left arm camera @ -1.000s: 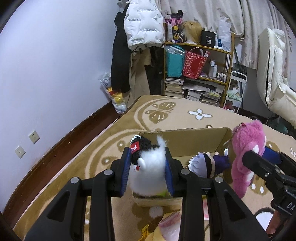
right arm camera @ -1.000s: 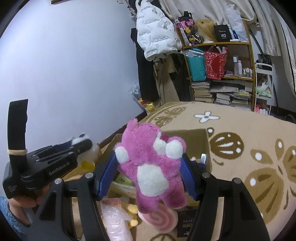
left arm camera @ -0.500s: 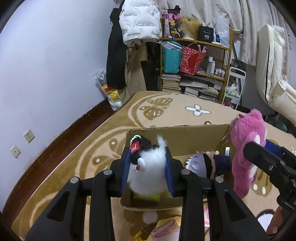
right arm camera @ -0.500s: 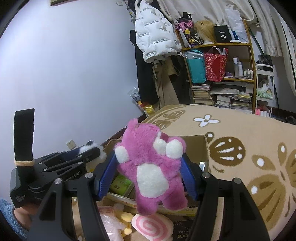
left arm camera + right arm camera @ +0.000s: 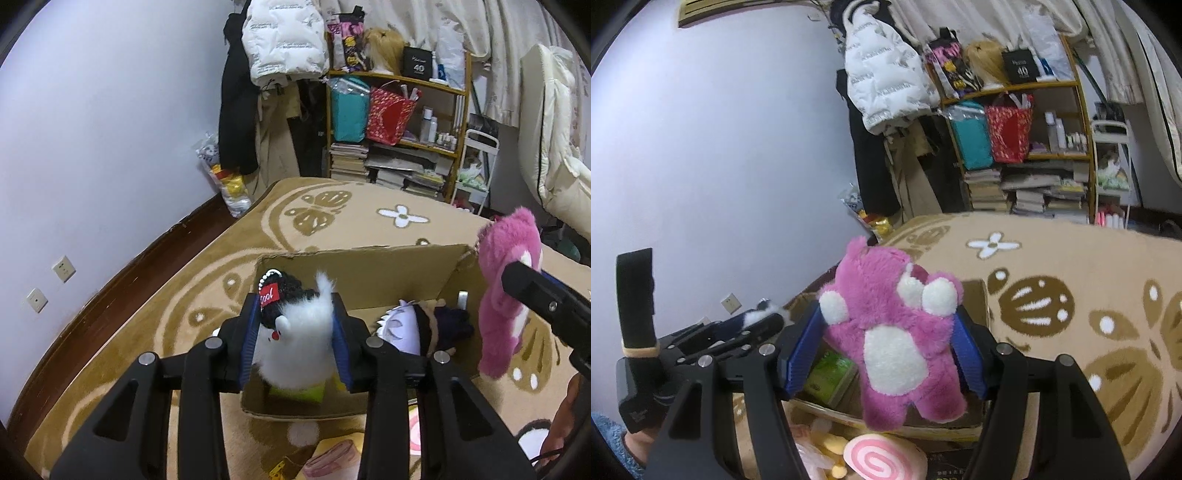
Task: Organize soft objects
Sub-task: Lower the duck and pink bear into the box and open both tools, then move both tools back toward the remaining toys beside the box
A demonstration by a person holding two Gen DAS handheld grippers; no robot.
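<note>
A white plush (image 5: 295,343) is held between the opening left gripper (image 5: 294,345) jaws above the cardboard box (image 5: 369,273), a pink bear (image 5: 897,332) between the opening right gripper (image 5: 886,350) jaws

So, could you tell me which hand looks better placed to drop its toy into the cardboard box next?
Probably the left. Its gripper holds the white plush directly over the open cardboard box, jaws already opening. The right gripper holds the pink bear nearer the box's right edge.

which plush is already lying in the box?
The purple-haired doll. The white plush and pink bear hang between tool pads above the box.
</note>
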